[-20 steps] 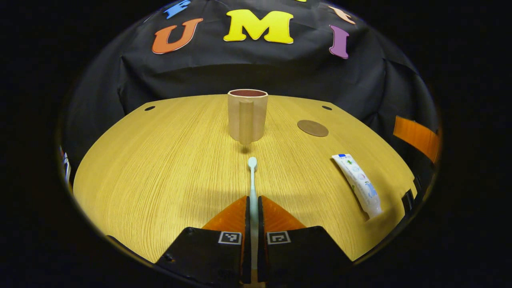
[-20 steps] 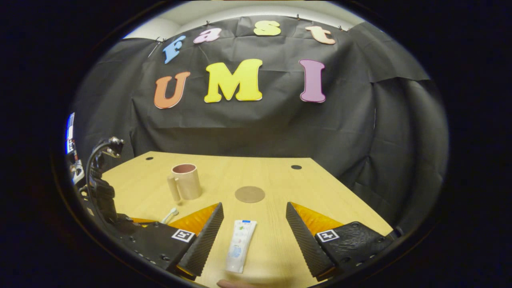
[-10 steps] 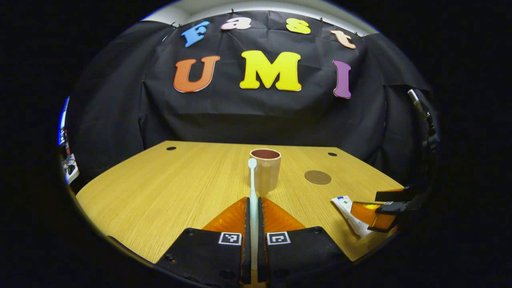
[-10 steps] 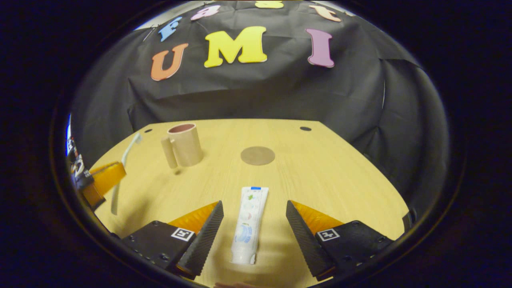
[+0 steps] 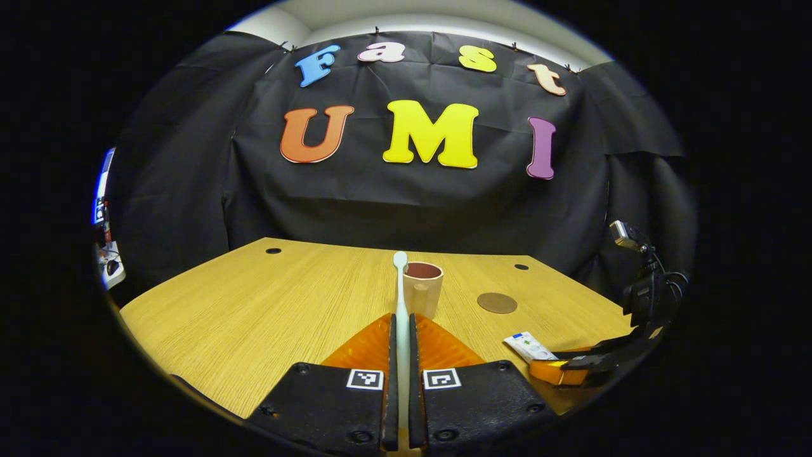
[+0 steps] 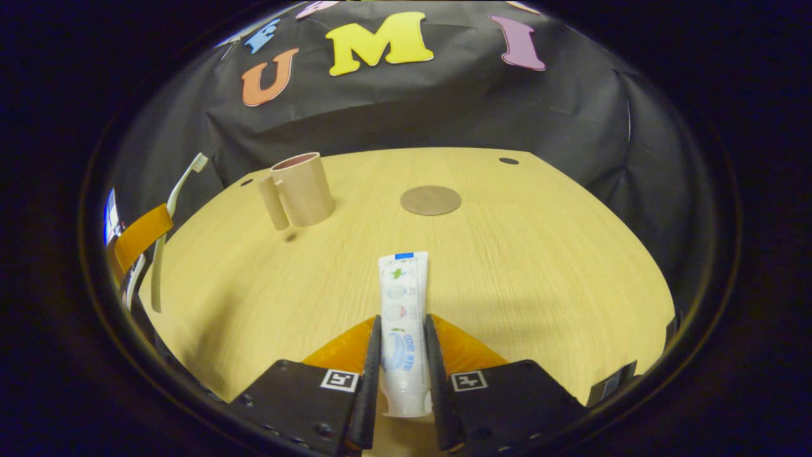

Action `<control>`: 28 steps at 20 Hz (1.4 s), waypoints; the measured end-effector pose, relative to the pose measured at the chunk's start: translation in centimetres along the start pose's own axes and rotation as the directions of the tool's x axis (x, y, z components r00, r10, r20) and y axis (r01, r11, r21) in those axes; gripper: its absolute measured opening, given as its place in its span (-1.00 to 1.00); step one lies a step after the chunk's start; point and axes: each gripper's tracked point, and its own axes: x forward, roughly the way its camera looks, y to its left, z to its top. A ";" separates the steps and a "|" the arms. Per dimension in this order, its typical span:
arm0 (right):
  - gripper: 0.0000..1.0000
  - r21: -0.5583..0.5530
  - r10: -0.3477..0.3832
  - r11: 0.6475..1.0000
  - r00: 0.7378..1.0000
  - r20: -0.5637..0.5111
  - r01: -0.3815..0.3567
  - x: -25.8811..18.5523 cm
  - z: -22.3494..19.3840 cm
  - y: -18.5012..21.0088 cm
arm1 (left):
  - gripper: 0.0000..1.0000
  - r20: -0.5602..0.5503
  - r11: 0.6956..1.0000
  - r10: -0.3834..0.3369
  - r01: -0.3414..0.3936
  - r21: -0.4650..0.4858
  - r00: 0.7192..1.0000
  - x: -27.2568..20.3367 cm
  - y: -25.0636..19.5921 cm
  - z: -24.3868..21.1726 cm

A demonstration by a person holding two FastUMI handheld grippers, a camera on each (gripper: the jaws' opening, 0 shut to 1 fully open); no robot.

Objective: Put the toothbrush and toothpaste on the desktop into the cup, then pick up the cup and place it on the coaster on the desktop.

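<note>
My left gripper (image 5: 400, 324) is shut on the pale toothbrush (image 5: 400, 285), held above the wooden desktop (image 5: 266, 304) with its head pointing at the beige cup (image 5: 423, 289) farther off. In the right gripper view the same toothbrush (image 6: 171, 203) rises at the far left, lifted. My right gripper (image 6: 402, 330) is shut on the white toothpaste tube (image 6: 402, 304), which lies flat on the desktop (image 6: 539, 266). The cup (image 6: 301, 189) stands upright back left, handle toward me. The round brown coaster (image 6: 431, 200) lies to its right, also visible as the coaster (image 5: 497, 303) in the left gripper view.
In the left gripper view the other gripper (image 5: 571, 368) shows at the right edge over the toothpaste (image 5: 530, 346), with a cabled mount (image 5: 644, 289) above it. Small dark holes (image 5: 273, 251) mark the desktop's far corners. Black cloth walls close the back and sides.
My right gripper came down and shut on the toothpaste, which lay between open fingers before. My left gripper rose from the desktop with the toothbrush and levelled out.
</note>
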 end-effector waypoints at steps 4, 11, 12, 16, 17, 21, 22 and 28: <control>-0.53 0.036 0.061 0.997 0.997 0.045 -0.063 -0.7 0.4 0.7 | -0.82 -0.016 1.000 0.009 -0.009 0.000 1.000 0.3 0.6 -0.2; -0.55 0.042 0.113 0.990 0.925 0.362 -0.137 -7.0 9.0 0.7 | -0.82 -0.019 0.999 -0.003 0.002 -0.048 1.000 0.4 0.7 1.2; -0.55 0.046 0.121 0.987 0.904 0.409 -0.153 -8.2 10.7 0.7 | -0.82 -0.019 0.999 -0.010 0.009 -0.049 1.000 0.4 0.5 1.6; -0.55 -0.016 0.108 0.993 0.826 0.553 -0.119 -12.6 15.2 0.2 | -0.82 -0.001 1.000 -0.016 0.016 -0.022 1.000 0.4 -0.4 3.3; -0.55 -0.028 0.108 0.993 0.813 0.573 -0.112 -13.3 15.5 0.3 | -0.82 0.004 1.000 -0.017 0.017 -0.012 1.000 0.4 -0.7 3.5; -0.55 -0.072 0.119 0.993 0.778 0.617 -0.094 -14.7 16.0 0.1 | -0.82 0.017 0.999 0.000 0.000 0.039 1.000 0.2 -1.6 4.4; -0.55 -0.072 0.122 0.993 0.779 0.615 -0.099 -14.6 15.8 0.0 | -0.82 0.020 0.999 -0.002 0.001 0.046 1.000 0.1 -1.9 4.7; -0.55 -0.043 0.115 0.993 0.793 0.598 -0.111 -14.1 15.6 -1.0 | -0.83 0.051 0.998 -0.017 0.014 0.061 0.999 2.8 -2.6 7.0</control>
